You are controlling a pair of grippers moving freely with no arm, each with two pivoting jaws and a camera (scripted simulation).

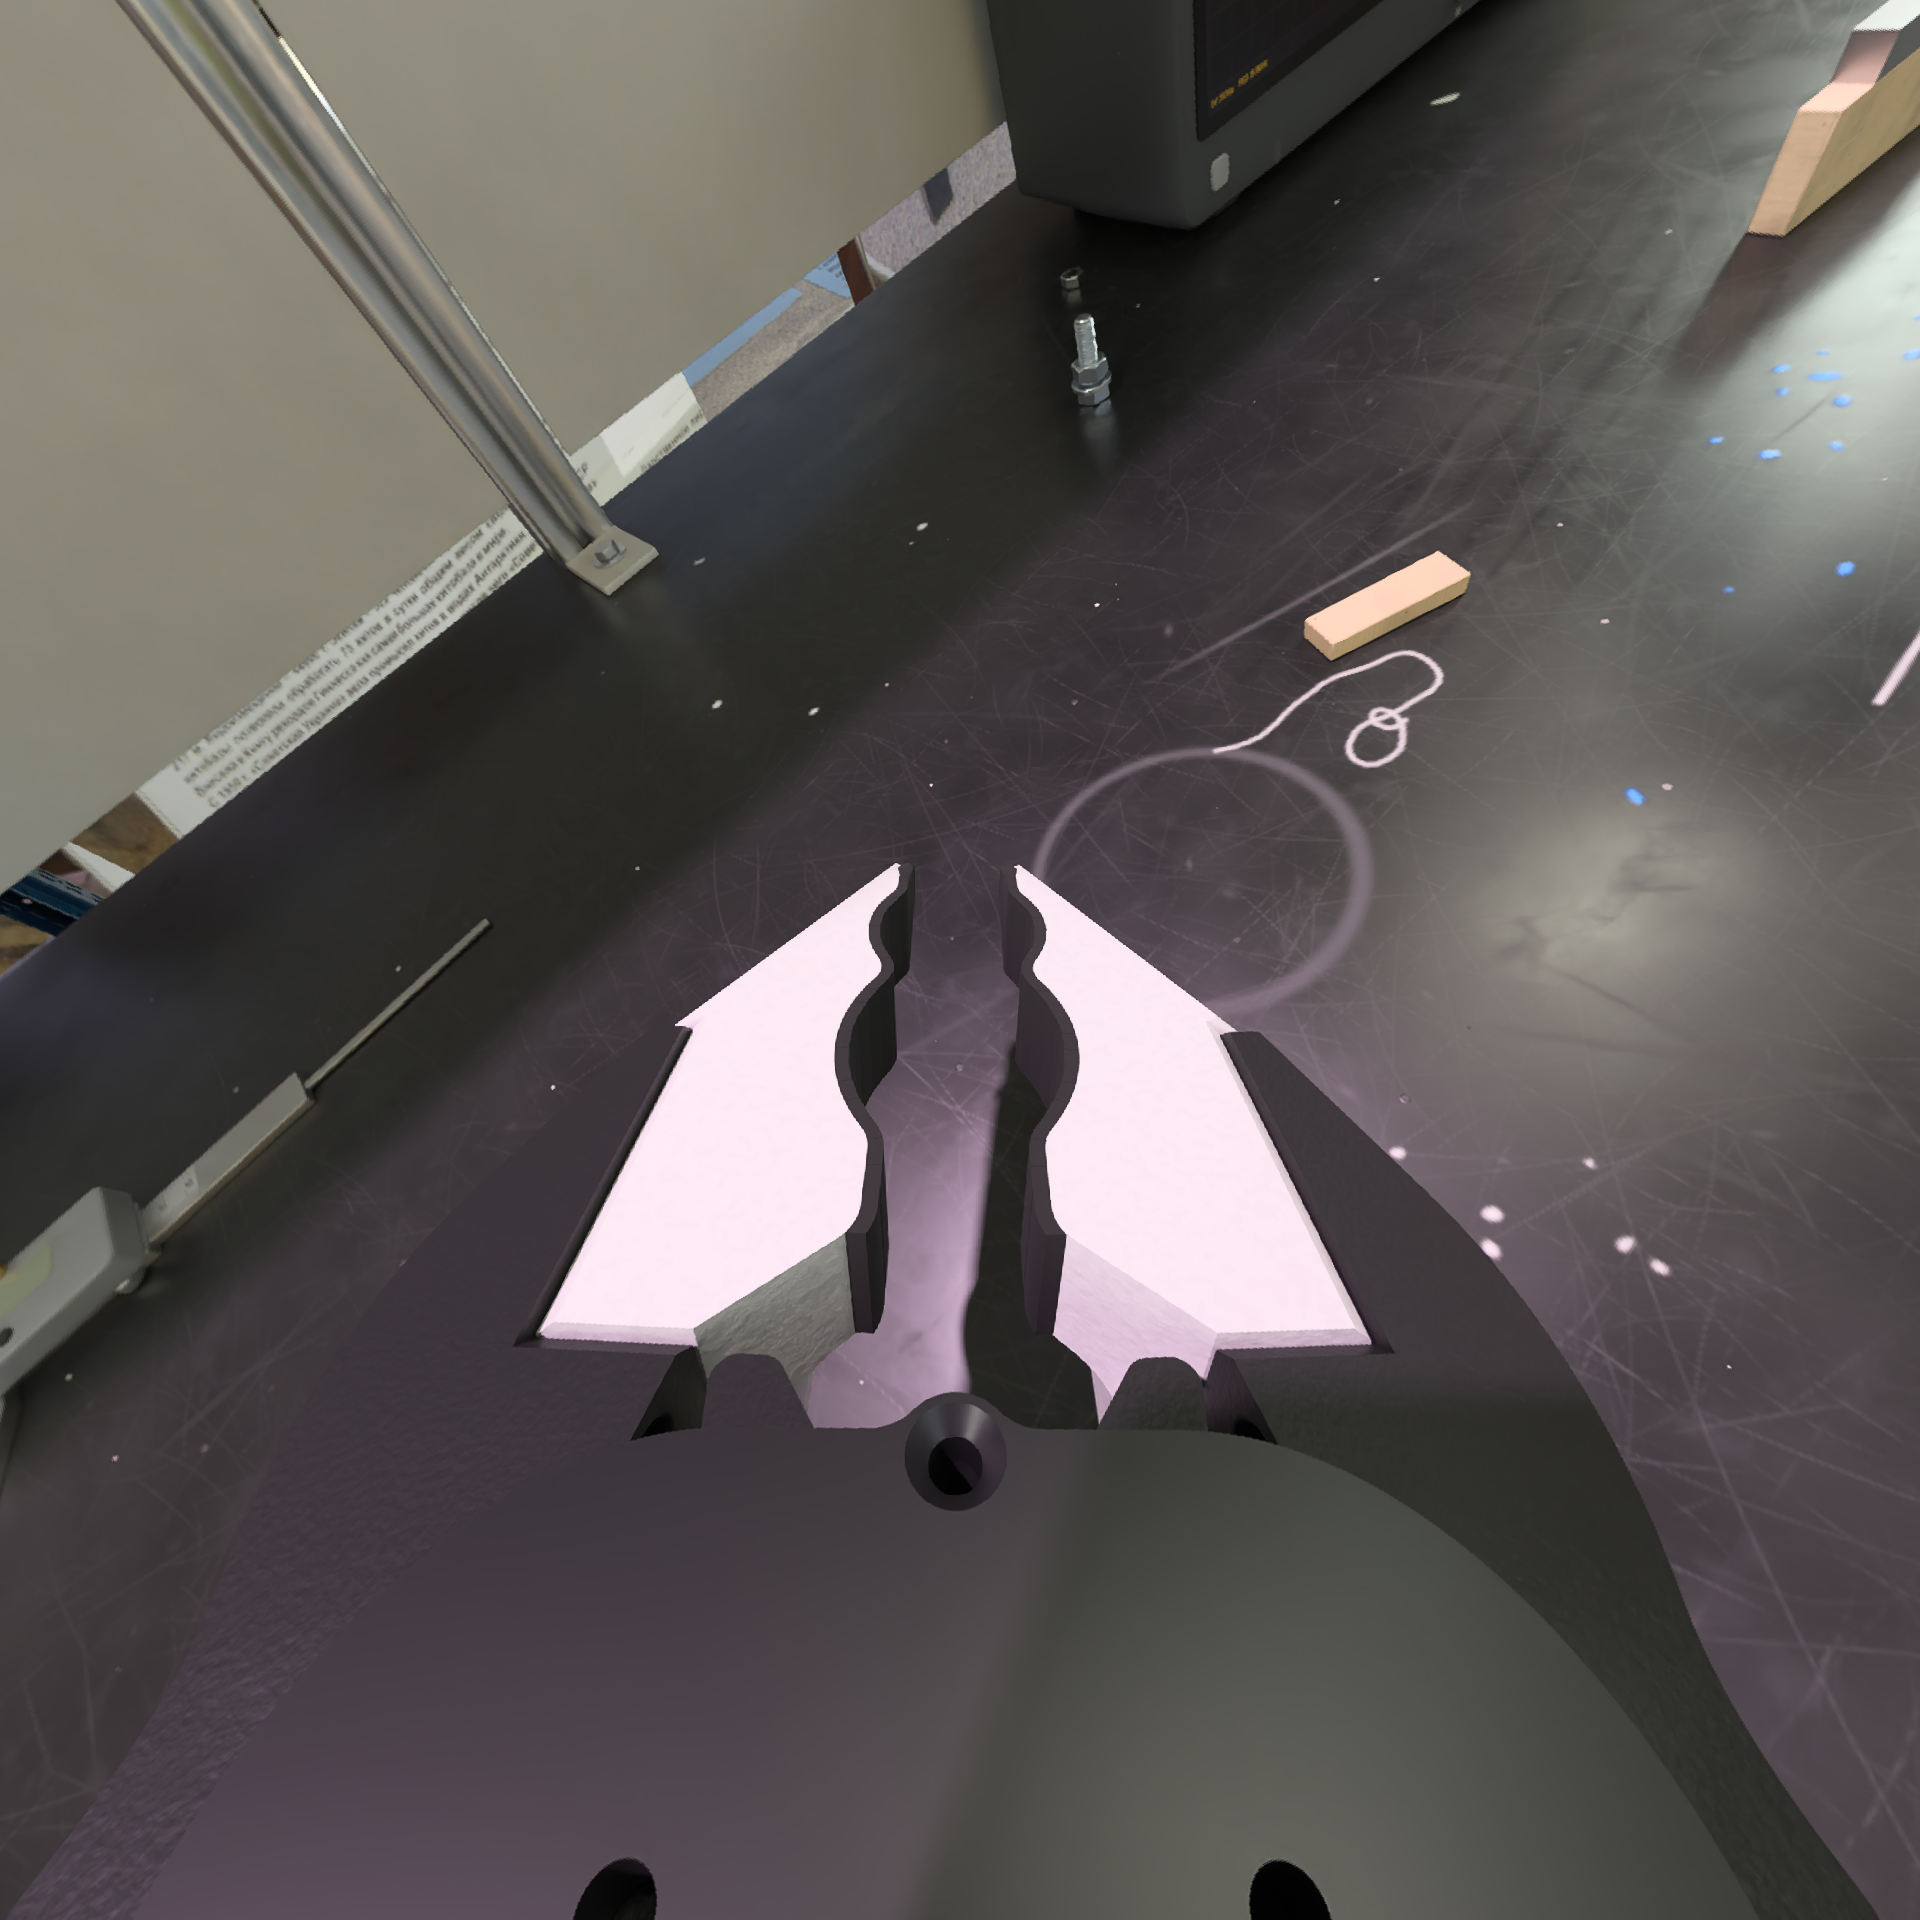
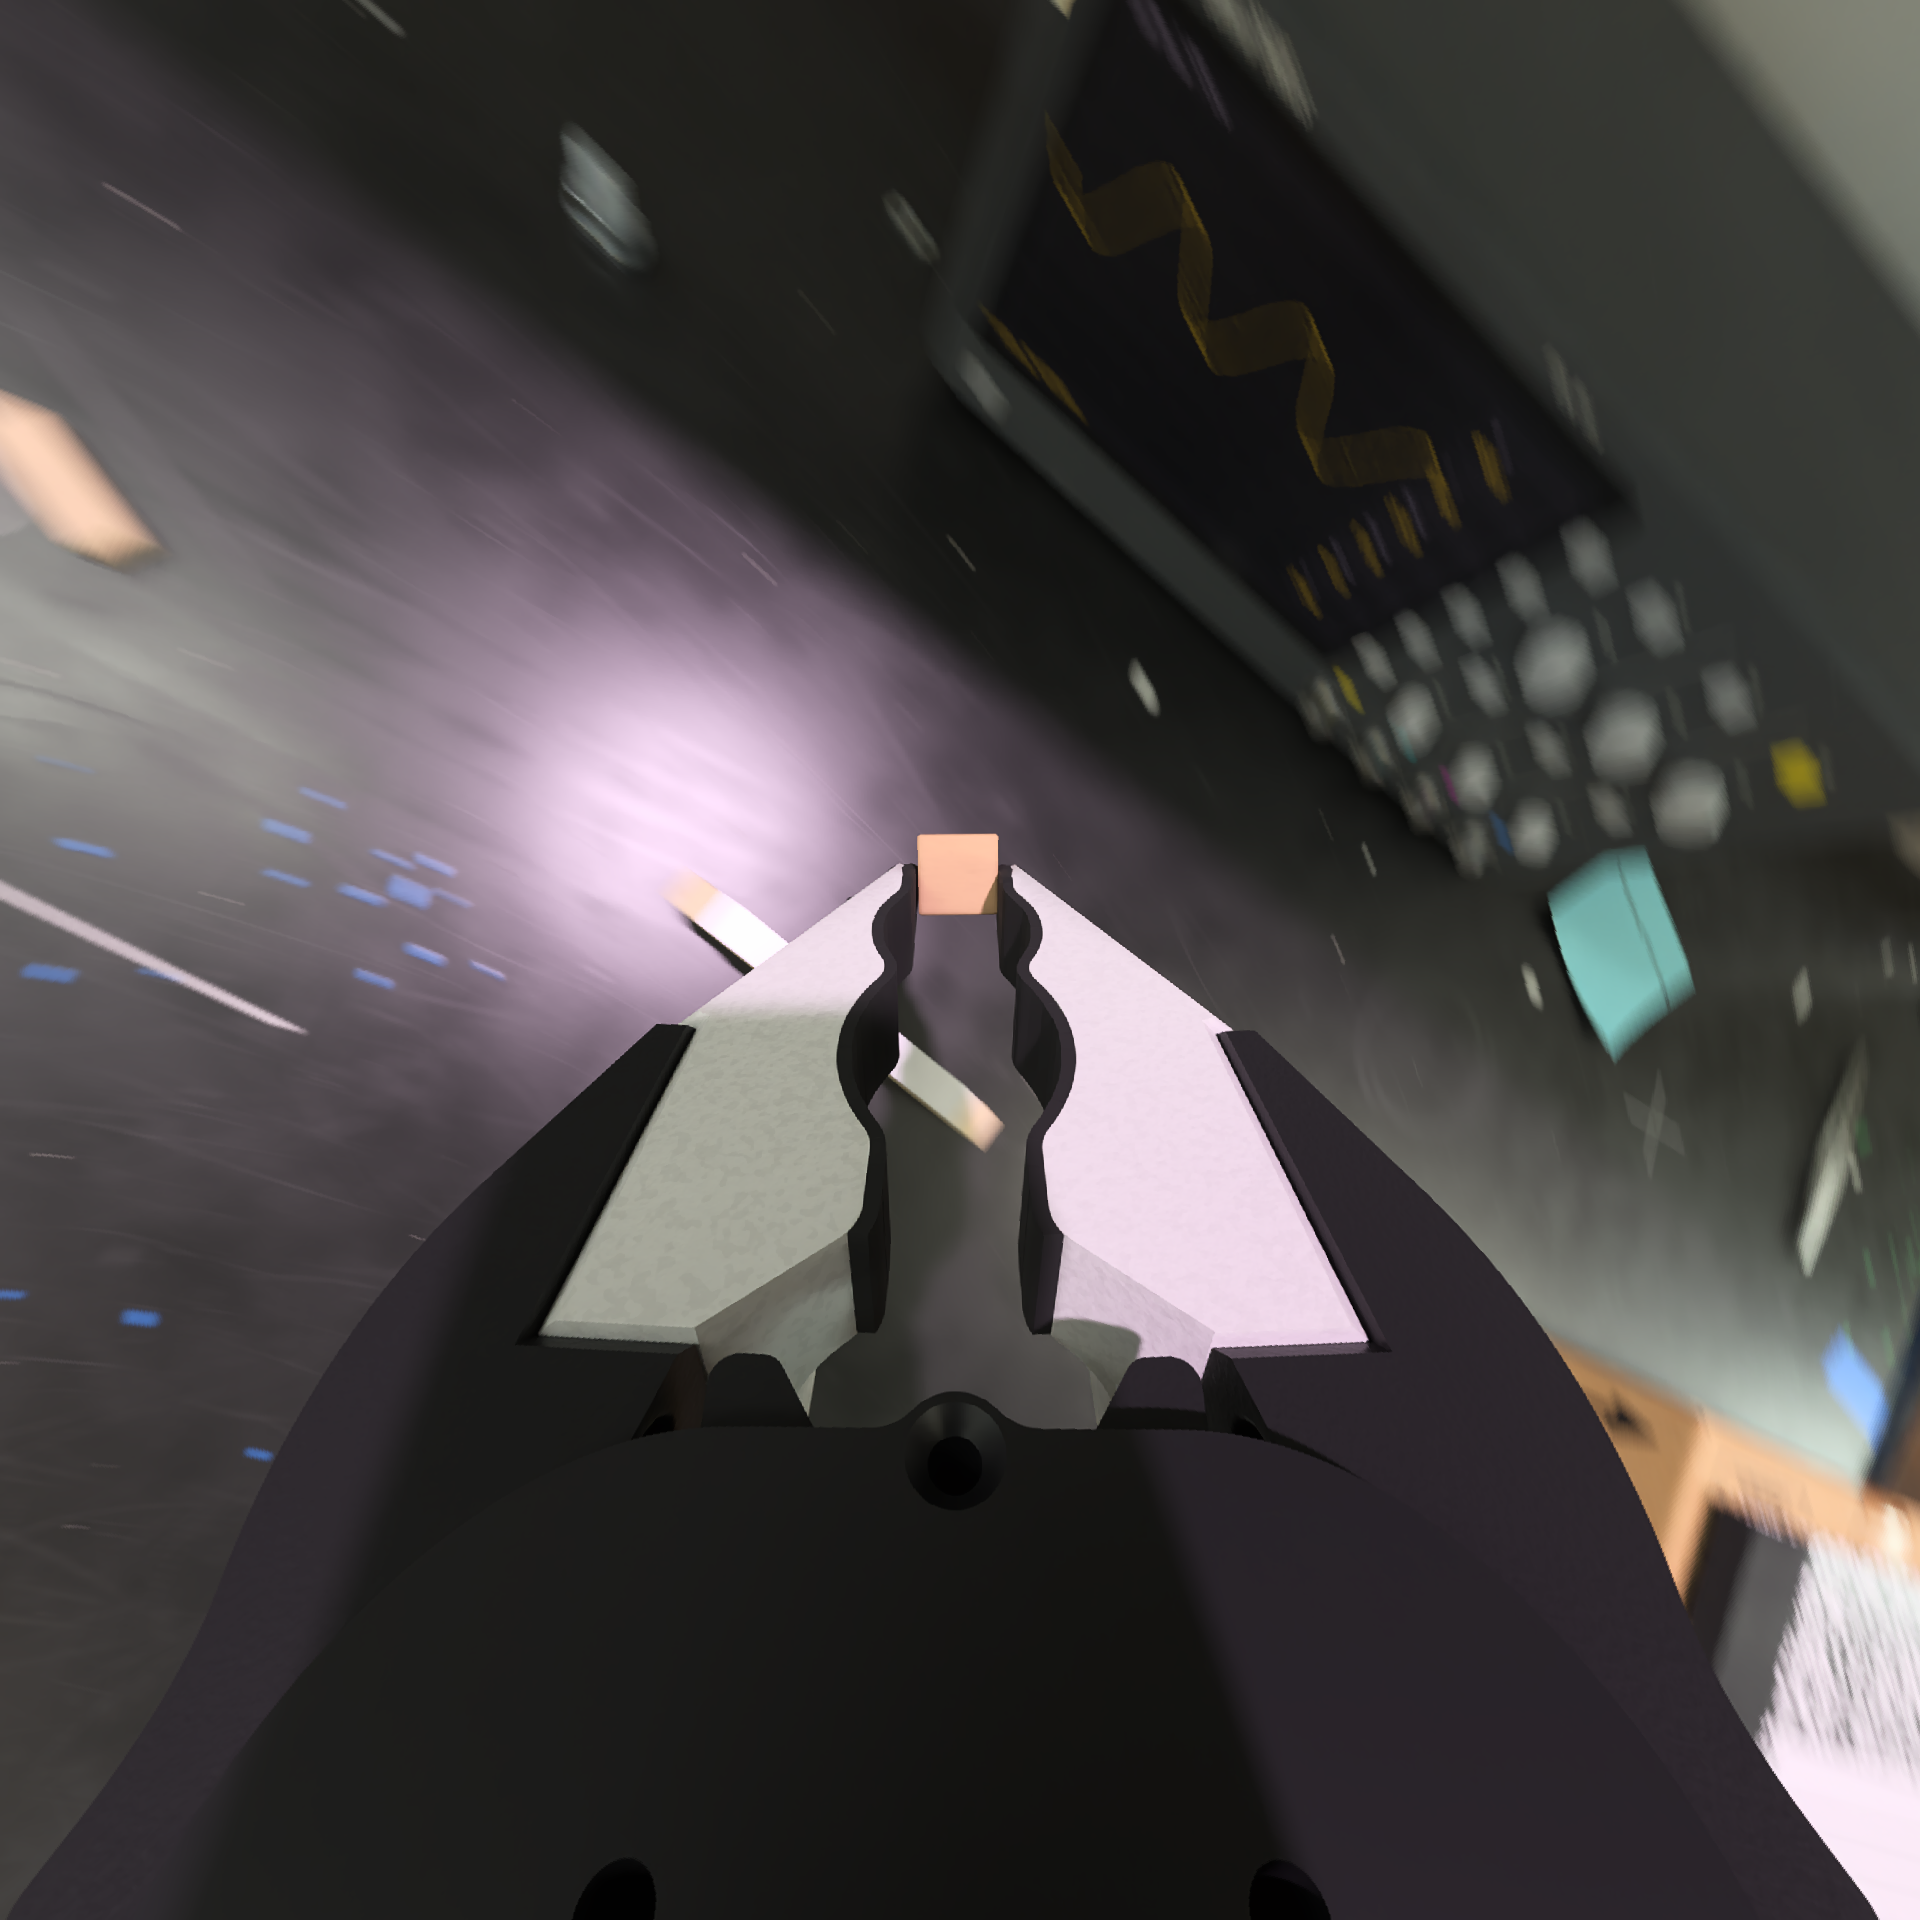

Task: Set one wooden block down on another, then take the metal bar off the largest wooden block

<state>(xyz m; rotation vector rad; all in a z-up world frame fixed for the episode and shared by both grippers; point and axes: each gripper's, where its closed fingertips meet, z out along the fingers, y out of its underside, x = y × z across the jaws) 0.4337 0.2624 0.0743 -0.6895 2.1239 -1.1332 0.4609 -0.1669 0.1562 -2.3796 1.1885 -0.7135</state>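
Note:
My left gripper [image 1: 958, 883] hovers over the dark scratched table [image 1: 623, 831] with its jaws a narrow gap apart and nothing between them. A small flat wooden block [image 1: 1387, 603] lies ahead to its right. A larger wooden block [image 1: 1829, 156] sits at the far right with a greyish piece [image 1: 1870, 62] on top, cut by the frame edge. My right gripper [image 2: 957, 883] is shut on a small wooden block [image 2: 957, 875] at its fingertips, above the table. A pale flat strip [image 2: 727, 925] lies below its fingers. Another wooden block [image 2: 73, 483] shows far left. The right wrist view is motion-blurred.
A dark oscilloscope [image 1: 1195, 104] stands at the back and also shows in the right wrist view [image 2: 1299, 364]. A bolt [image 1: 1089, 358], a metal post [image 1: 364, 281] and a grey tool [image 1: 208, 1143] are at the left. A teal block [image 2: 1616, 951] sits to the right.

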